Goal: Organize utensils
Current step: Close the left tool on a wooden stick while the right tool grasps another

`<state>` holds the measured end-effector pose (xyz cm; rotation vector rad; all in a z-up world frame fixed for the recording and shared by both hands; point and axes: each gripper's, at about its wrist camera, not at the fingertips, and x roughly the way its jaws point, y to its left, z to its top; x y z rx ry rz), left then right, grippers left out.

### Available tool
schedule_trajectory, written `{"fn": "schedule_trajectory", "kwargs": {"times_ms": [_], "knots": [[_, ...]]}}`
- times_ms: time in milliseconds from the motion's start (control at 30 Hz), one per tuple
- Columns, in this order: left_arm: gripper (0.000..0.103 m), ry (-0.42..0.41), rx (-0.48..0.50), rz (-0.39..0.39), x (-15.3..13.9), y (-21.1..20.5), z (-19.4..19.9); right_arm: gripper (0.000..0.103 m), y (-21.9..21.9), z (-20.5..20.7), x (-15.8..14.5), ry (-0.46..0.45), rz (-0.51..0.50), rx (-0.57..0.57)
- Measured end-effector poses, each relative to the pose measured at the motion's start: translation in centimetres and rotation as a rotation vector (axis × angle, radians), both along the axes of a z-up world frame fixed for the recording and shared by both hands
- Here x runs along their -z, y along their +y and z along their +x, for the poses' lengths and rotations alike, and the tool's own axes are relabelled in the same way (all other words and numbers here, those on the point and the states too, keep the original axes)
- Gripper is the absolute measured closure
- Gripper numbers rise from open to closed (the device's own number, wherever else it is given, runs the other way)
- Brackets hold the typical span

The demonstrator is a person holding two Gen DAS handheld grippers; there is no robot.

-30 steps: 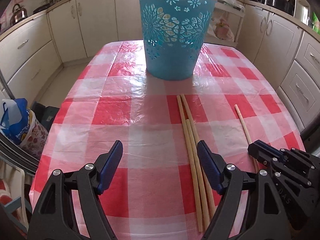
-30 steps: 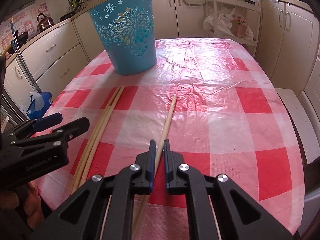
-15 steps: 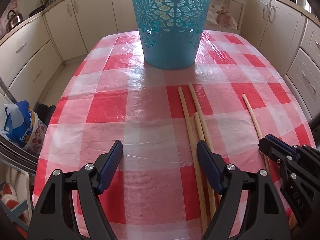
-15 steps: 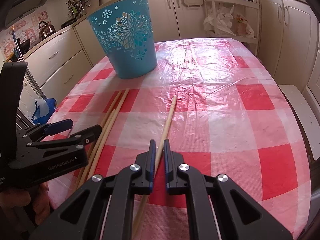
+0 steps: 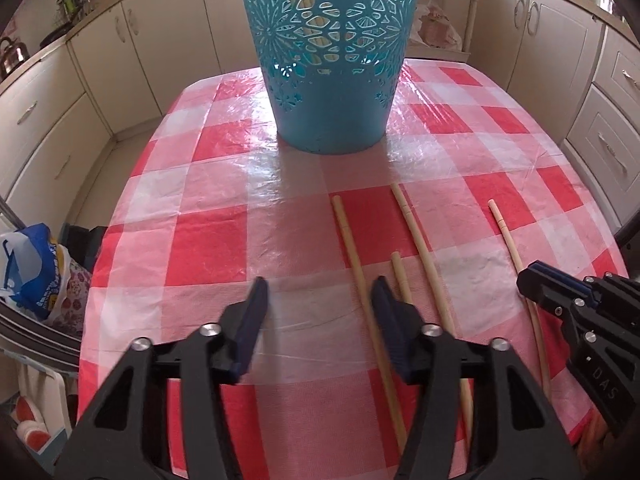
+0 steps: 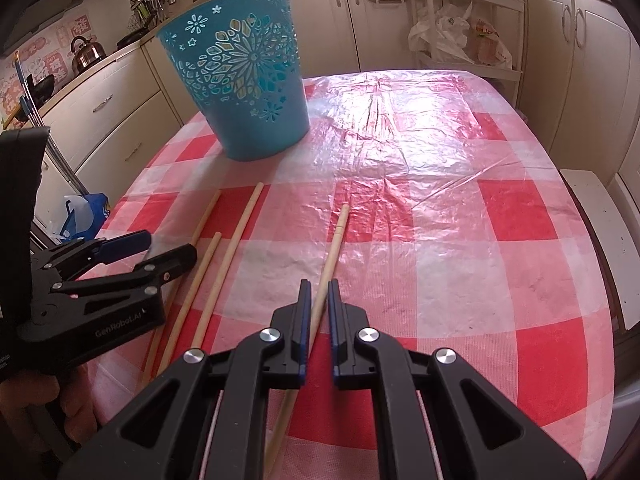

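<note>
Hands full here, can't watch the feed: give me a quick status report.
Right gripper closed around lone chopstick. Left gripper open, empty, beside three loose chopsticks. Blue basket ahead, path clear.

- A home kitchen: cream cabinets (image 5: 100, 76) with drawers run along the walls.
- A kettle (image 6: 86, 54) sits on the counter by decorated wall tiles.
- A table under a red-checked plastic tablecloth (image 6: 500, 240) fills the middle.
- Shopping bags (image 6: 452, 36) crowd a shelf rack.
</note>
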<state>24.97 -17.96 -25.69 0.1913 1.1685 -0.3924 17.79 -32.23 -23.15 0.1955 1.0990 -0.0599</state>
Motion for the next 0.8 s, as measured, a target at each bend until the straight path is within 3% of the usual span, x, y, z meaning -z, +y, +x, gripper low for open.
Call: {"fn": "schedule_trajectory", "kwargs": {"times_ms": [33, 67, 400, 533, 800], "knots": [[0.085, 0.004, 0.003, -0.005, -0.1, -0.1, 0.1, 0.095, 0.0, 0.0, 0.0, 0.003, 0.001, -0.012], [0.091, 0.010, 0.012, -0.014, -0.1, -0.2, 0.1, 0.095, 0.0, 0.0, 0.0, 0.008, 0.004, -0.020], [0.085, 0.038, -0.008, -0.006, 0.2, -0.3, 1.2, 0.095, -0.5, 1.6, 0.2, 0.035, -0.007, -0.029], [0.096, 0.045, 0.001, -0.030, 0.1, -0.2, 1.0, 0.096, -0.3, 1.5, 0.1, 0.043, 0.001, -0.038], [0.094, 0.069, 0.031, -0.020, 0.0, -0.7, 1.0, 0.096, 0.0, 1.8, 0.2, 0.059, -0.021, -0.049]]}}
